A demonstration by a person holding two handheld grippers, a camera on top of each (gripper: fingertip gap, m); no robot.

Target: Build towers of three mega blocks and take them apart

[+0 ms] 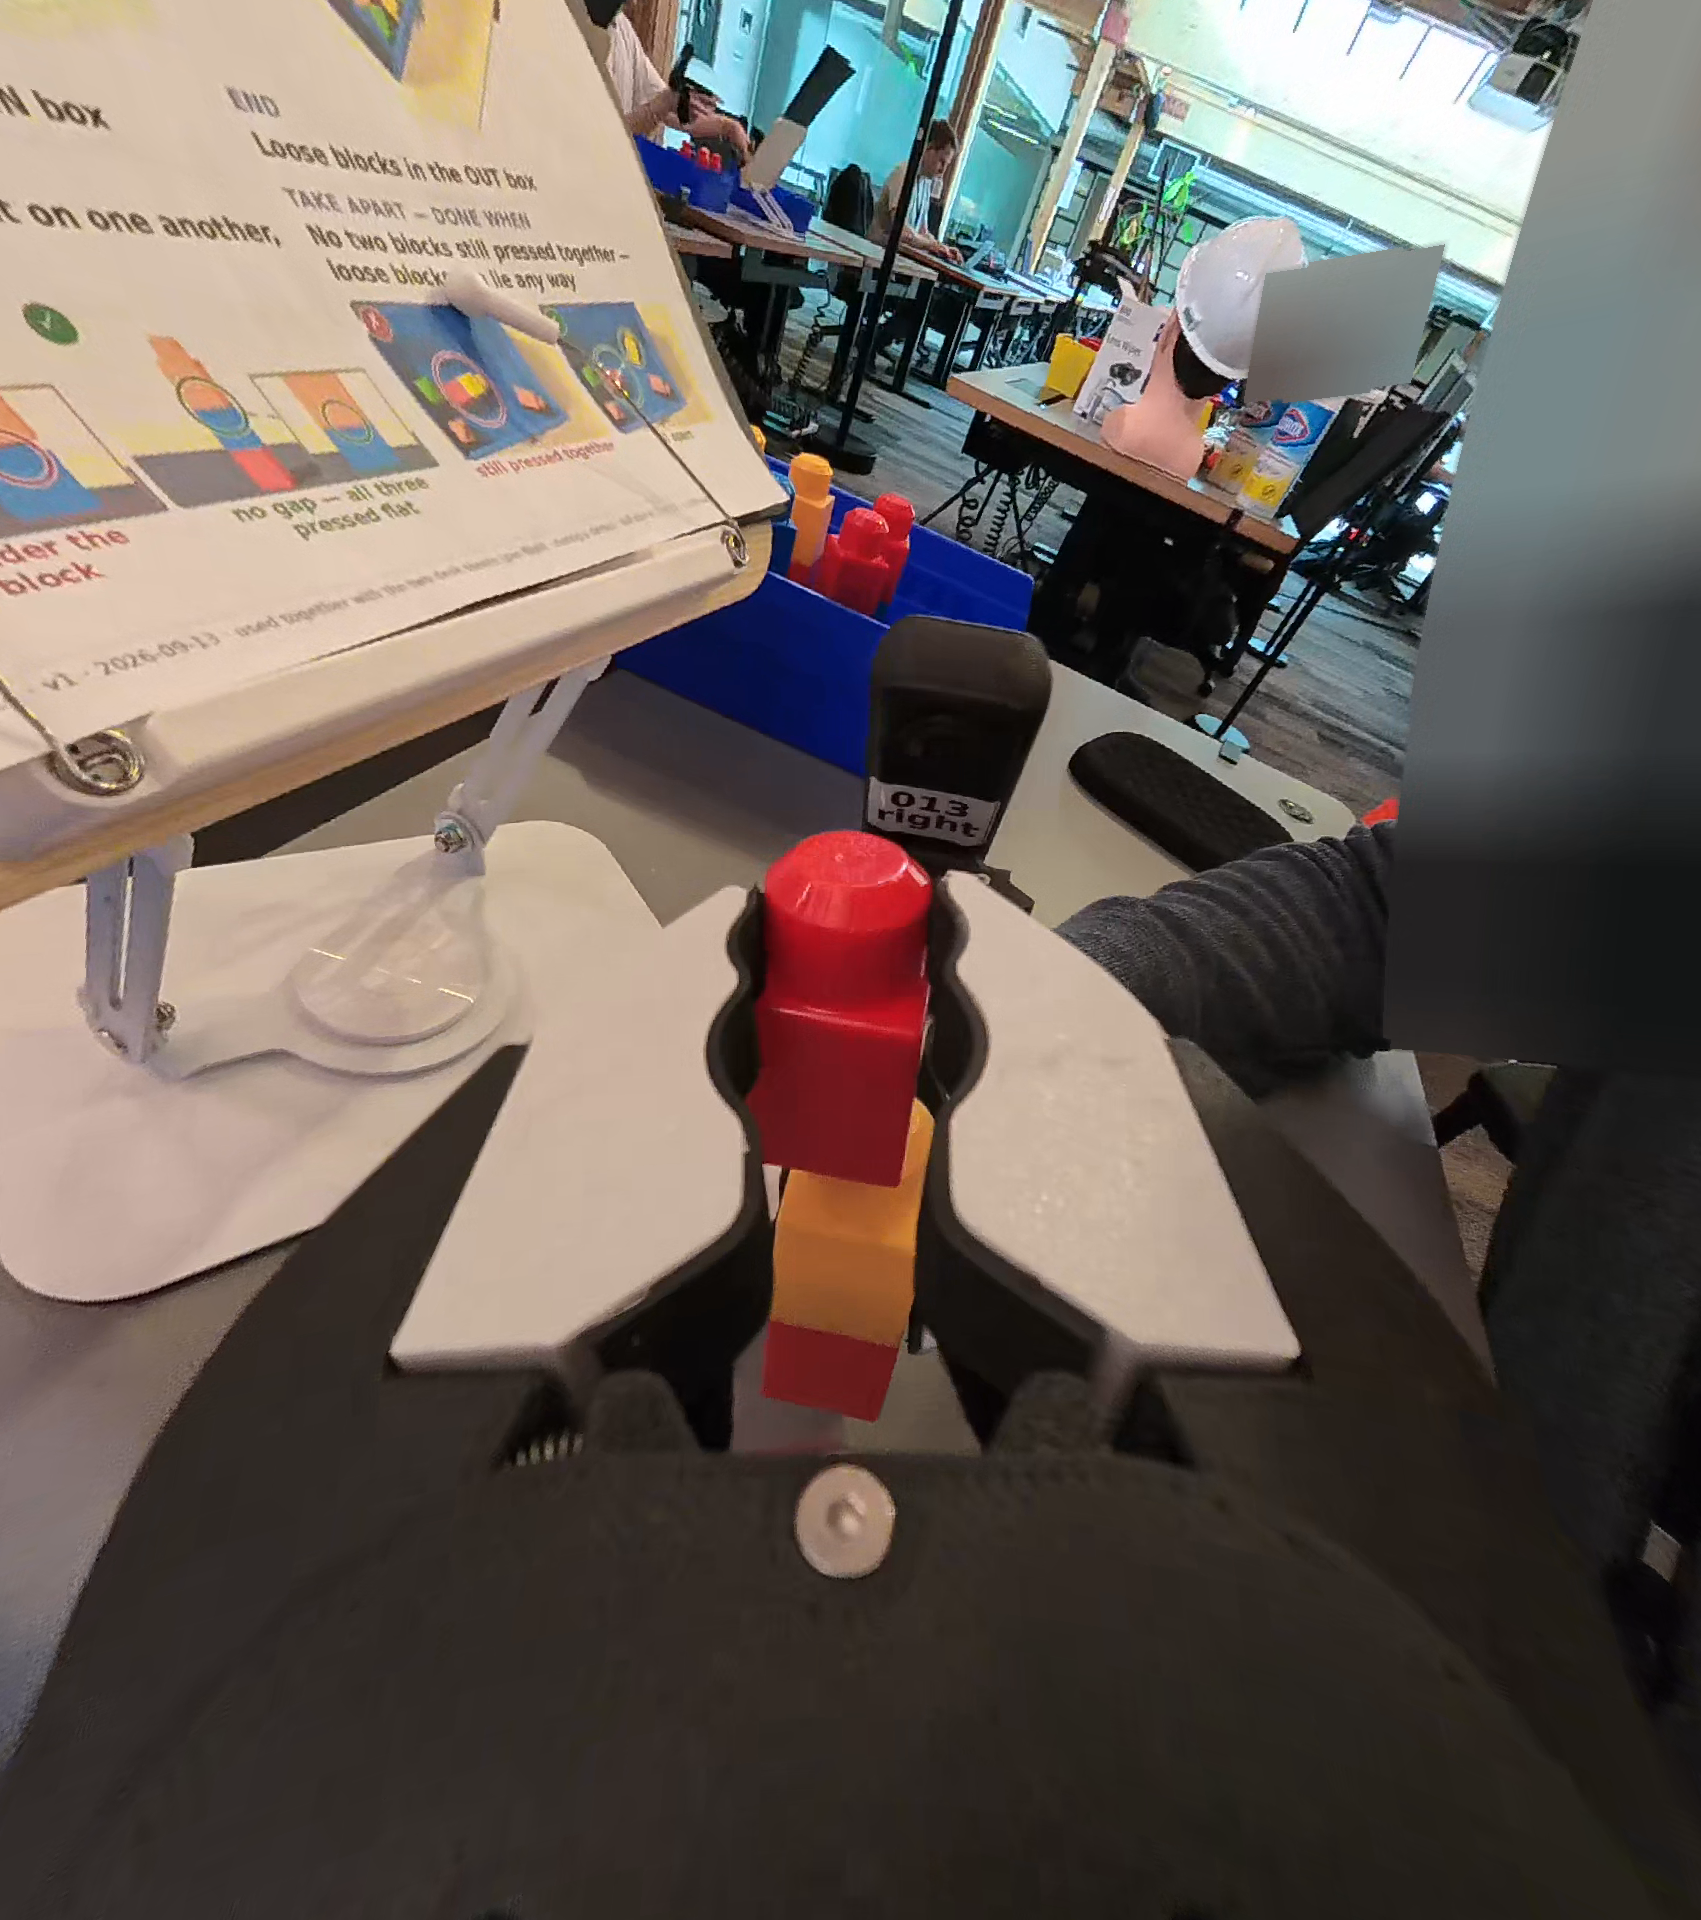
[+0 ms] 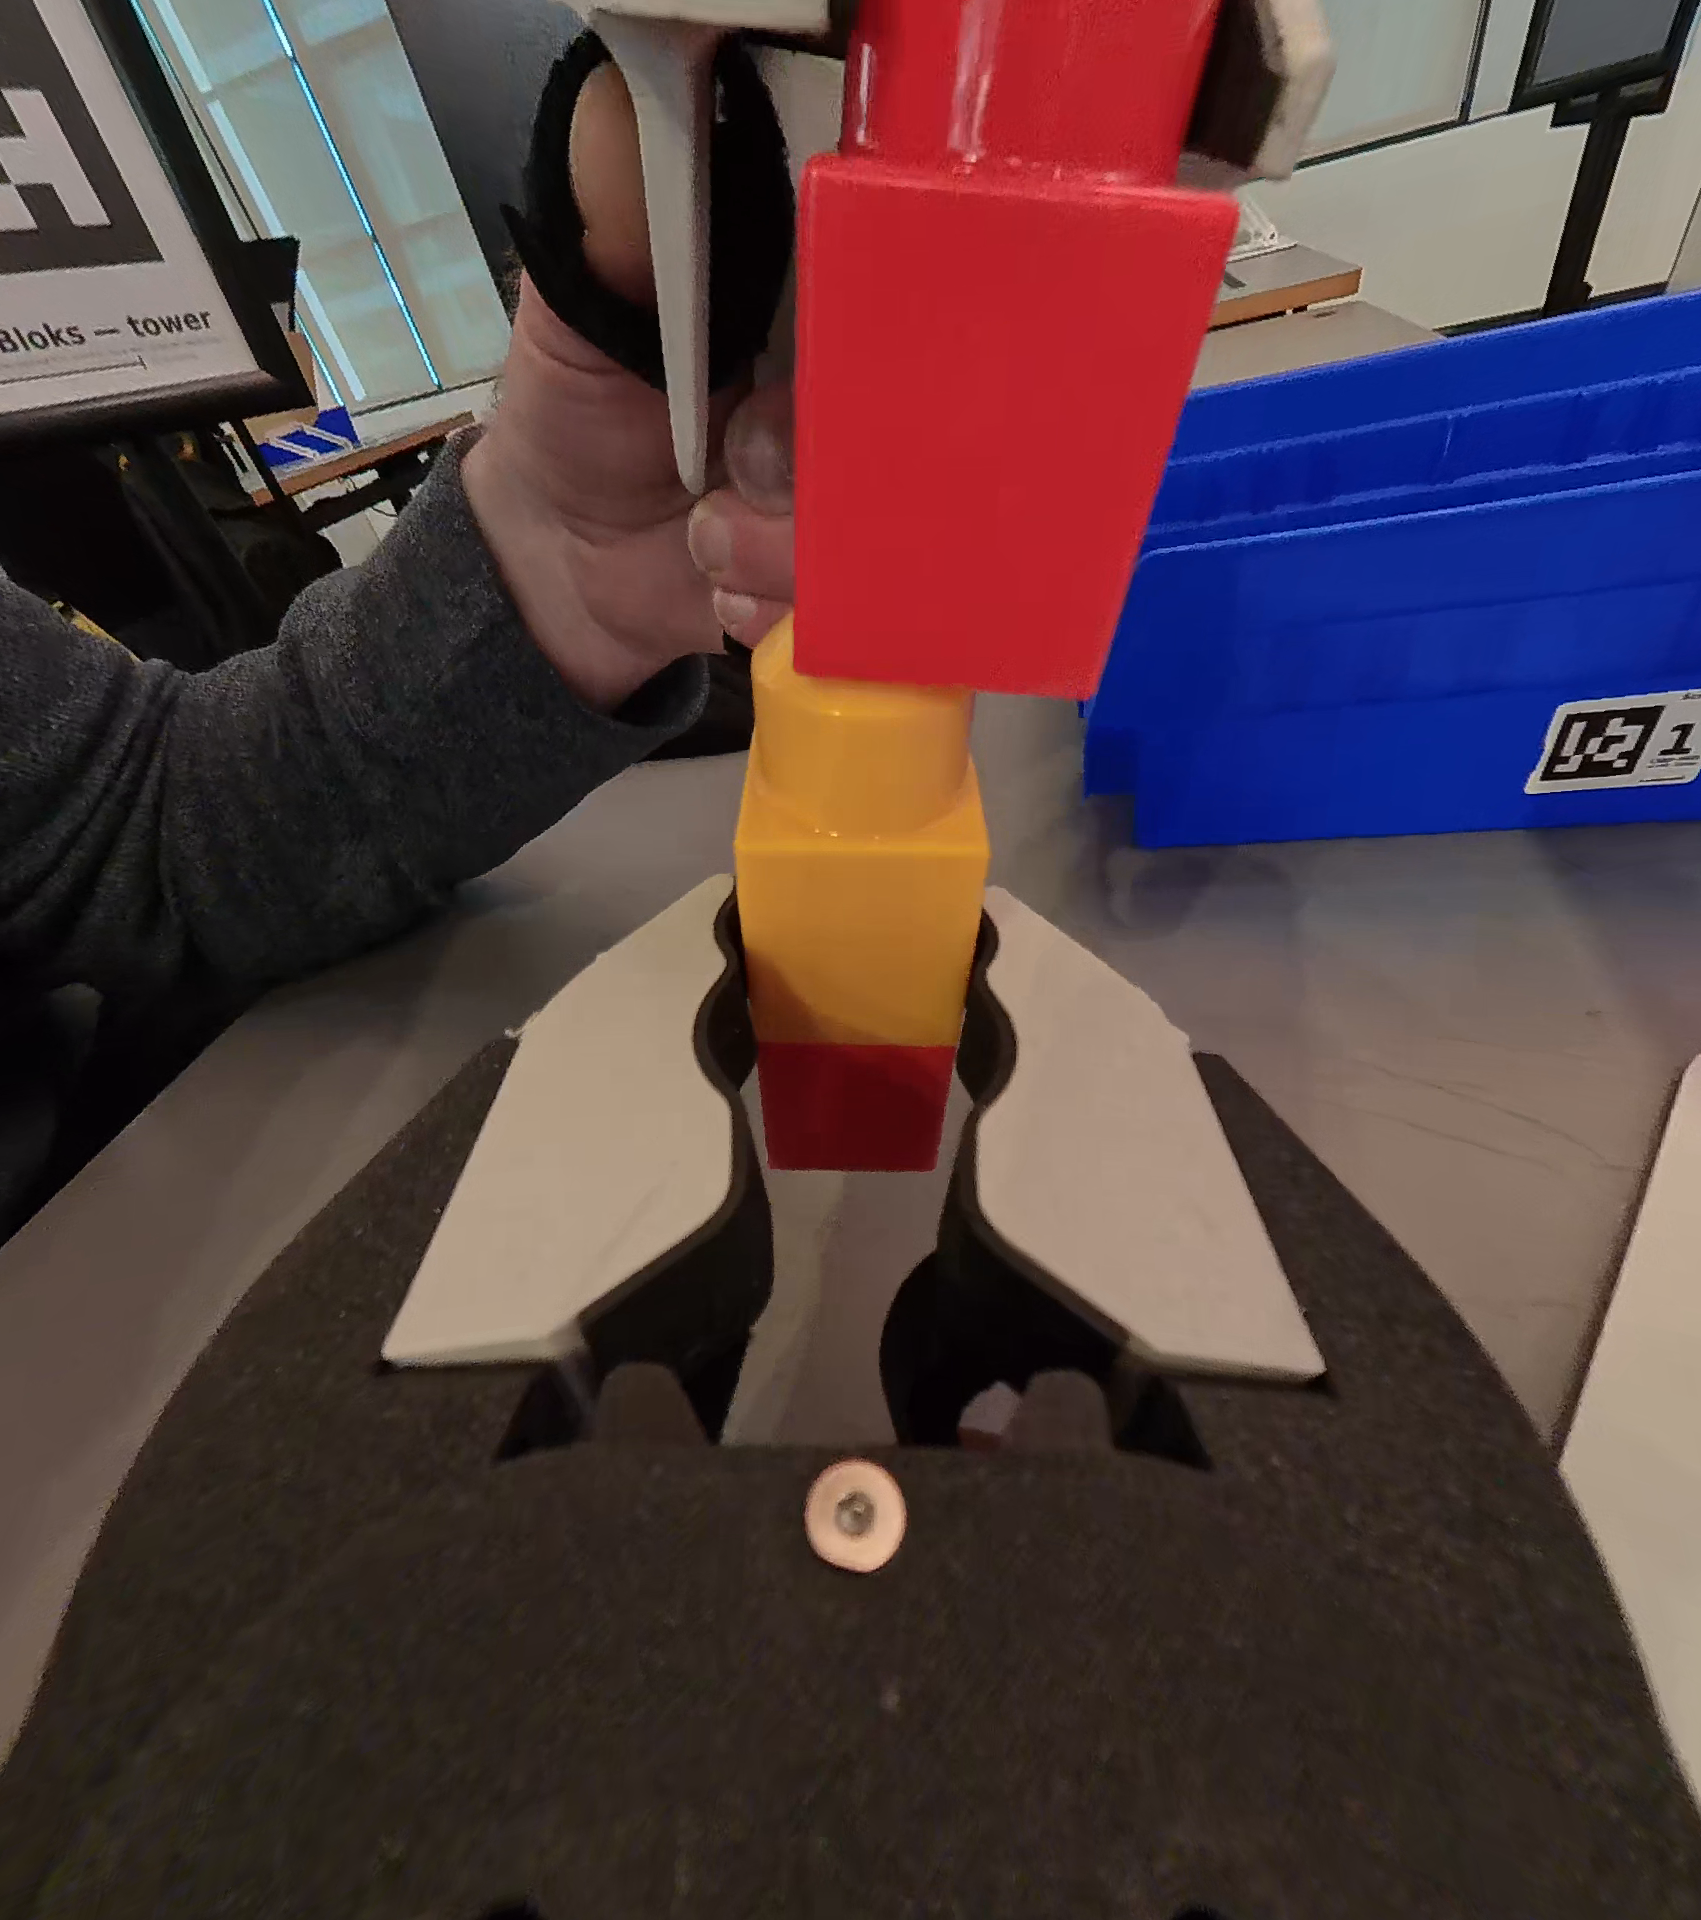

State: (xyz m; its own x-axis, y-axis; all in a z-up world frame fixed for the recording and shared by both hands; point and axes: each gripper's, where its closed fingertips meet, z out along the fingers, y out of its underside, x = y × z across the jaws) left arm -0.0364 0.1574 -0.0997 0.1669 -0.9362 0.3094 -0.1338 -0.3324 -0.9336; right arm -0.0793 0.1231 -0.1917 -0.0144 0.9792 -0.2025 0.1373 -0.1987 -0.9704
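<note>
Gripping the top red block by its stud and upper body, the left gripper is holding its two grey fingers closed against that block's sides in the left wrist view. Below it, an orange block is sitting on a lower red block, and the top red block is standing slightly offset from the orange one, its lower edge overlapping the orange stud. Behind the stack, the black body of the right gripper is showing, with a grey sleeve beside it. A blue bin farther back is holding upright orange and red blocks, and an instruction sheet on a white stand is filling the left side. In the right wrist view, the right gripper is clamping its fingers on the orange block and the lower red block at their join, holding them above the grey table. The top red block is hanging over the orange stud, shifted to the right, with the left gripper's fingers on its stud and a person's hand behind it. A blue bin is resting on the table to the right.
</note>
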